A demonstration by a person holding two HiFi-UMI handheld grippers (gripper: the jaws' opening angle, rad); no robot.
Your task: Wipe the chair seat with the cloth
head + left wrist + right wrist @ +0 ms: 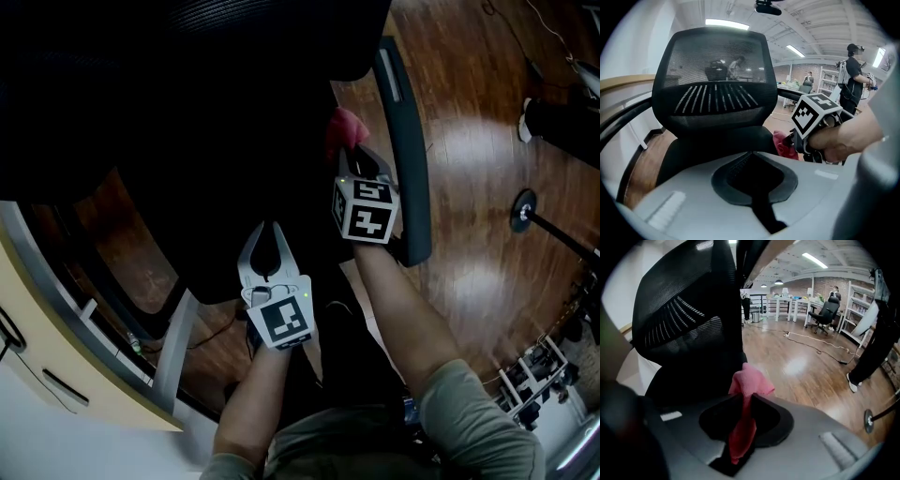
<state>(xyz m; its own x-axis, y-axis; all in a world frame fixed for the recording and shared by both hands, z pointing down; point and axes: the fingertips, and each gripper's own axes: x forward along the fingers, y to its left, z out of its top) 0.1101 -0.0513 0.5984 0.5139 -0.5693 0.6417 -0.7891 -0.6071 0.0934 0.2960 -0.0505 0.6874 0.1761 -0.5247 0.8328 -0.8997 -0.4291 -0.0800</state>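
Forearms (398, 309) of the person carrying the rig filled the bottom of my head view, each ending in a gripper over a black office chair (689, 333). The left gripper (271, 228) sat nearest, above the front of the seat (206, 178). Through its own camera I saw its jaws brought together with nothing between them. The right gripper (354, 161) was further forward, its jaws pinched narrow on a pink cloth (345, 127) that ran down between the pads and bunched out past the tips. The cloth hung at the seat's right edge; I could not tell whether it touched the upholstery. Just to the right of that gripper the chair's black armrest (405, 141) ran alongside, crowding that side. Beyond both grippers the mesh backrest (712, 79) rose and blocked most of the left gripper's outlook. Left of the chair stood a cream desk edge (66, 347) on a grey metal frame (176, 352). Wood floor (487, 178) spread out to the right, with a black round base and pole (523, 211) on it. Farther off, the right gripper view showed a cable (811, 342) trailing across the floor, then another swivel chair (828, 311) and shelving (855, 310). A distant person (853, 70) stood in the left gripper view.
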